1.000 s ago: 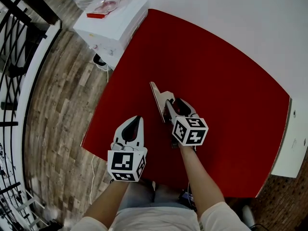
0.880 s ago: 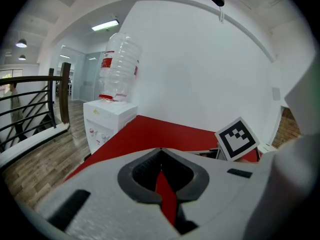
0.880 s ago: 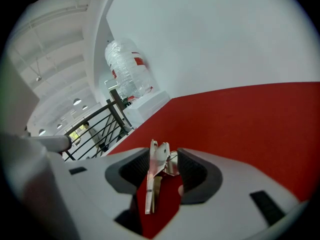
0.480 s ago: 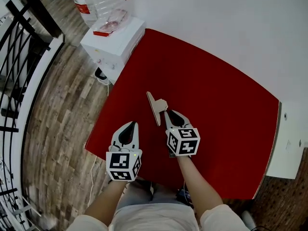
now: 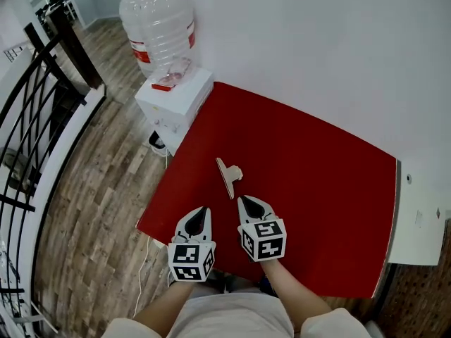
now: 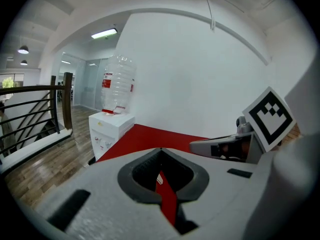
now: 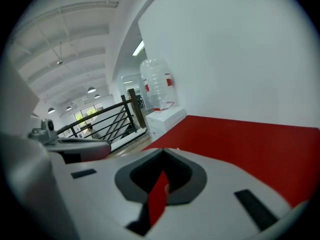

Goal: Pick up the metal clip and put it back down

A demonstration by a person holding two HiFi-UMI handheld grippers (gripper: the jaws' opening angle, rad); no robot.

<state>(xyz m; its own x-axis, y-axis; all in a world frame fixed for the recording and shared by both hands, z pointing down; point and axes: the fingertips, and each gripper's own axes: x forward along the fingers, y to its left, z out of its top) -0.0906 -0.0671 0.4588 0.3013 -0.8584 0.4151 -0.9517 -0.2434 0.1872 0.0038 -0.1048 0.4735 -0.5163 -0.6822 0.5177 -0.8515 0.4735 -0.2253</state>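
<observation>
The metal clip (image 5: 227, 175), tan with a flat plate and a small handle, lies on the red table (image 5: 317, 182), free of both grippers. My right gripper (image 5: 243, 200) hangs just short of it on the near side. Its jaws have just been closing with nothing between them, and they now meet in a point (image 7: 162, 151). My left gripper (image 5: 202, 210) is beside it to the left, over the table's near corner, also closed to a point with nothing held (image 6: 161, 150).
A white water dispenser (image 5: 173, 97) with a clear bottle (image 5: 158, 30) stands at the table's far left corner. A black railing (image 5: 42, 118) runs along the wood floor at the left. A white wall backs the table, and a white ledge (image 5: 419, 217) borders its right edge.
The right gripper, earlier open around the clip, has drawn back toward me and shut empty. The clip stays on the table. The left gripper has also pulled back and risen.
</observation>
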